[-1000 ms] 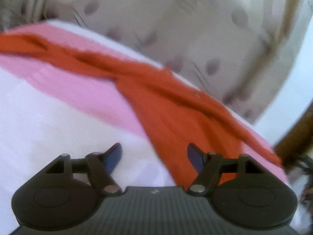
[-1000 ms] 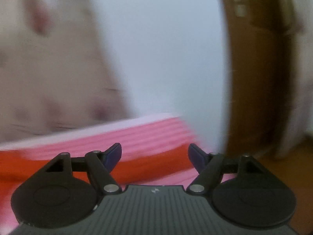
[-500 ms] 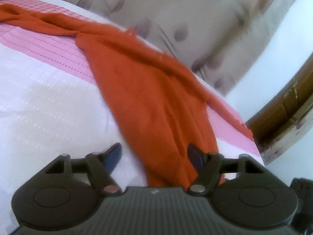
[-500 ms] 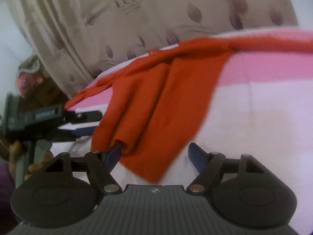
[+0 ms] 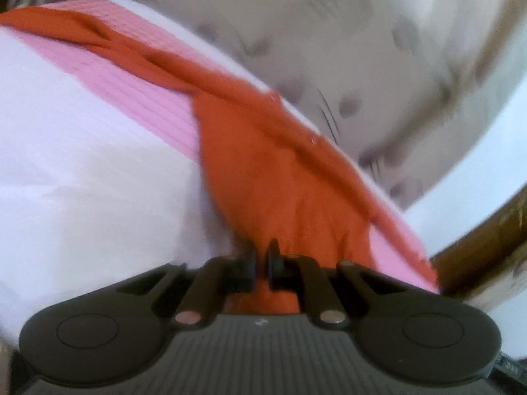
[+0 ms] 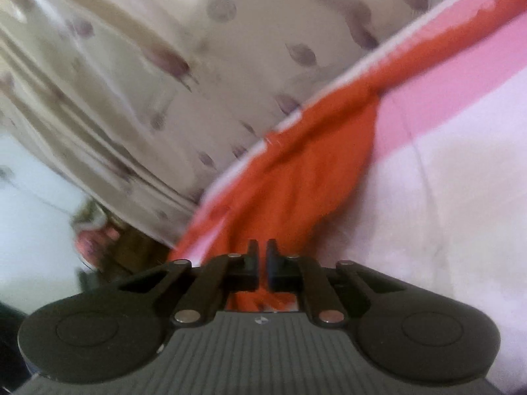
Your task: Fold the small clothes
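On the bed (image 5: 82, 164), the orange garment (image 5: 280, 171) was gripped by left gripper (image 5: 262, 256) and right gripper (image 6: 260, 256), both clamped; folding was judged barely begun.

Leaf-print beige curtain (image 5: 378, 49), white wall (image 5: 487, 151), pink-striped bed (image 5: 66, 164)

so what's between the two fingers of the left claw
A bunched edge of the orange garment is pinched in the left claw, nothing else. The left wrist view shows it, blurred, over the pink and white bedspread.
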`<state>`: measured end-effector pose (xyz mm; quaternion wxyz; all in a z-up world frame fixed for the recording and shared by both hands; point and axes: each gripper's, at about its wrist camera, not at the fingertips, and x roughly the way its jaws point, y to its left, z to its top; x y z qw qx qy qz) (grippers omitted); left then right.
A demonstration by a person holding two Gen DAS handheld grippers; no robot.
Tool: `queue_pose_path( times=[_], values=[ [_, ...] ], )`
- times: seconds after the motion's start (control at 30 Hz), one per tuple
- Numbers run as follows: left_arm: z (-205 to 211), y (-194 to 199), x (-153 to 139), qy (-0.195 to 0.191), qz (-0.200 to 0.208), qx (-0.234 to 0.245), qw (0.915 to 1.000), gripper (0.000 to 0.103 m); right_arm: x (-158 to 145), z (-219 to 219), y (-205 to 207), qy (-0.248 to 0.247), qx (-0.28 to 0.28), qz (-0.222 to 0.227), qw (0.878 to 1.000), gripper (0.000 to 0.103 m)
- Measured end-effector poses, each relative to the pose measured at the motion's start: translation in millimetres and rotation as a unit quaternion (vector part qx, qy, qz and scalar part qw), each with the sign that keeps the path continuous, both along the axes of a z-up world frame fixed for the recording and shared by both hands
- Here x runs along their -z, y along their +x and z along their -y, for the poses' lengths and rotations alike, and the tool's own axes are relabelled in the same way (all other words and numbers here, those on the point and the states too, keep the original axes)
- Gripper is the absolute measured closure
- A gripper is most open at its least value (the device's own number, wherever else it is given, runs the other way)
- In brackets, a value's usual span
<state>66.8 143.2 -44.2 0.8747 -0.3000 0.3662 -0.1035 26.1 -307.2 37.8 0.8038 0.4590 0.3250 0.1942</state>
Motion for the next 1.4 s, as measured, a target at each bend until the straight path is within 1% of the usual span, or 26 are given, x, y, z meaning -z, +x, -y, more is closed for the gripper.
queue_pose_path(
  times=[0.1,0.17,0.2,0.23,0.3,0.33,0.37,0.4,0.43,0.47,0.53,0.6,0.63,0.67,0.7,0.73,0.77,0.8,0.87,0.93,0.97,1.07,1.17,1.23,1.3,1.4],
  values=[
    [-22.4,-23.5,-6.4,0.02,-0.008,-0.007,0.9997,0.097,-18.1,19.6,-22.4,-0.028,0.023,0.006,0.999,0.095],
    [-28.3,-28.8,1.4,0.042,-0.011,0.001,0.9991,0.096,-10.5,26.6,-27.2,-0.049,0.021,-0.013,0.998,0.094],
    [-28.4,-29.4,6.2,0.056,-0.012,0.008,0.9983,0.094,-3.3,25.6,-27.5,-0.082,0.014,-0.029,0.996,0.093],
    [-29.9,-31.1,10.8,0.067,-0.014,0.007,0.9976,0.094,3.9,22.8,-26.6,-0.11,0.015,-0.042,0.993,0.085],
    [-34.4,-37.4,16.9,0.095,-0.003,-0.009,0.9954,0.087,23.1,15.1,-21.2,-0.123,-0.003,-0.058,0.991,0.053],
    [-33.5,-37.1,17.9,0.111,0.002,-0.008,0.9938,0.084,31.7,9.2,-17.8,-0.117,-0.01,-0.059,0.991,0.024],
    [-31.7,-36.0,18.1,0.123,0.008,-0.007,0.9924,0.075,37.3,2.1,-14.6,-0.12,-0.013,-0.051,0.991,0.02],
    [-29.9,-35.3,17.9,0.131,0.013,-0.005,0.9913,0.059,42.4,-7.4,-8.6,-0.134,-0.019,-0.045,0.99,0.021],
    [-29.0,-34.1,18.0,0.135,0.02,-0.003,0.9907,0.048,47.2,-16.9,-1.9,-0.148,-0.023,-0.045,0.988,0.021],
    [-28.5,-32.7,18.4,0.133,0.025,0.001,0.9907,0.032,53.6,-26.0,6.4,-0.149,-0.033,-0.045,0.987,0.021],
    [-23.9,-27.0,18.0,0.134,0.029,0.007,0.9906,0.03,63.4,-43.7,18.1,-0.15,-0.047,-0.032,0.987,0.021],
    [-24.7,-21.4,22.3,0.126,0.018,0.004,0.9919,0.03,62.1,-65.5,21.5,-0.201,-0.05,0.0,0.978,0.021],
    [-25.7,-19.1,24.6,0.118,0.017,0.005,0.9929,0.03,61.8,-75.1,24.1,-0.217,-0.059,0.007,0.974,0.024],
    [-24.9,-17.6,25.0,0.117,0.024,0.008,0.9928,0.031,62.7,-83.4,27.1,-0.23,-0.063,0.014,0.971,0.036],
    [-23.4,-15.3,25.0,0.124,0.024,0.016,0.9919,0.033,61.6,-87.5,30.0,-0.233,-0.067,0.014,0.97,0.047],
    [-21.7,-13.7,24.0,0.138,0.026,0.023,0.9898,0.044,65.4,-87.2,33.7,-0.225,-0.07,0.005,0.972,0.075],
    [-20.1,-10.8,24.8,0.151,0.019,0.029,0.988,0.09,69.0,-81.1,34.9,-0.206,-0.067,-0.007,0.976,0.091],
    [-20.7,-7.0,27.2,0.147,0.005,0.03,0.9886,0.097,71.7,-73.8,35.9,-0.179,-0.06,-0.016,0.982,0.091],
    [-27.1,-7.0,26.3,0.118,0.0,0.022,0.9928,0.097,71.5,-60.7,31.9,-0.139,-0.045,-0.033,0.989,0.091],
    [-27.3,-11.9,19.8,0.123,0.008,0.018,0.9922,0.097,61.6,-42.4,19.3,-0.082,-0.02,-0.035,0.996,0.091],
    [-28.0,-15.6,16.0,0.119,0.012,0.021,0.9926,0.097,50.7,-35.4,11.2,-0.07,-0.011,-0.026,0.997,0.091],
    [-30.2,-28.8,5.0,0.084,0.01,0.033,0.9959,0.097,20.1,-17.8,-10.3,-0.052,0.009,-0.01,0.999,0.091],
    [-24.4,-44.0,5.0,0.078,-0.005,0.051,0.9956,0.097,3.6,-6.6,-33.7,-0.053,0.019,-0.011,0.998,0.092],
    [-15.8,-54.8,10.6,0.115,0.0,0.059,0.9915,0.097,13.3,-6.9,-46.9,-0.076,0.016,-0.033,0.996,0.092],
    [-10.1,-61.6,18.3,0.146,0.005,0.07,0.9867,0.097,41.8,-5.7,-55.7,-0.081,0.02,-0.078,0.993,0.092],
    [-8.6,-68.2,22.1,0.166,0.019,0.073,0.9833,0.096,70.6,-5.8,-67.3,-0.093,0.014,-0.115,0.989,0.092]
  ],
)
